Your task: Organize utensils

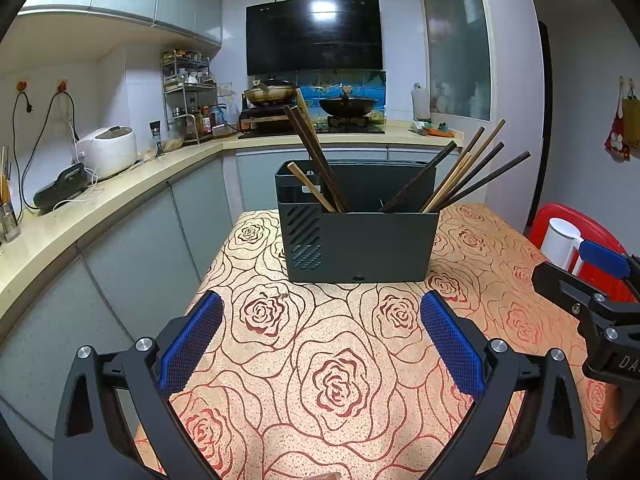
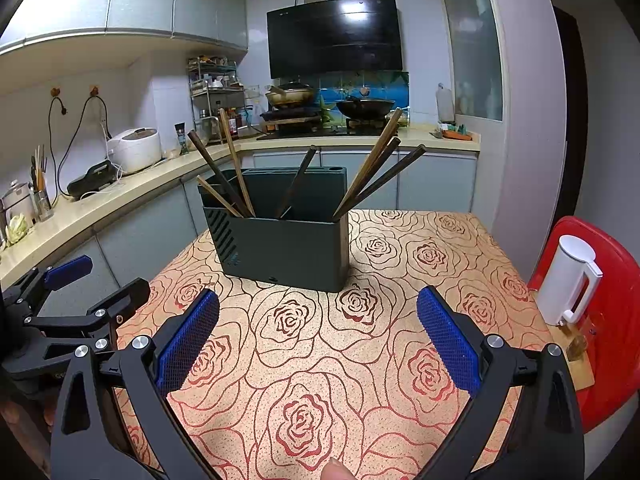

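A dark grey utensil holder (image 1: 360, 240) stands on the rose-patterned table (image 1: 328, 380); it also shows in the right wrist view (image 2: 288, 248). Several wooden chopsticks (image 1: 316, 160) lean in its left side and several more (image 1: 464, 176) in its right side; they also show in the right wrist view (image 2: 376, 164). My left gripper (image 1: 320, 340) is open and empty, held short of the holder. My right gripper (image 2: 318, 332) is open and empty, also short of the holder. Each gripper shows at the edge of the other's view, the right one (image 1: 580, 276) and the left one (image 2: 96, 280).
A white kettle (image 2: 568, 280) sits on a red stool (image 2: 608, 320) right of the table. A kitchen counter (image 1: 120, 192) runs along the left with a rice cooker (image 1: 108, 150). A stove with pans (image 1: 312, 108) is behind.
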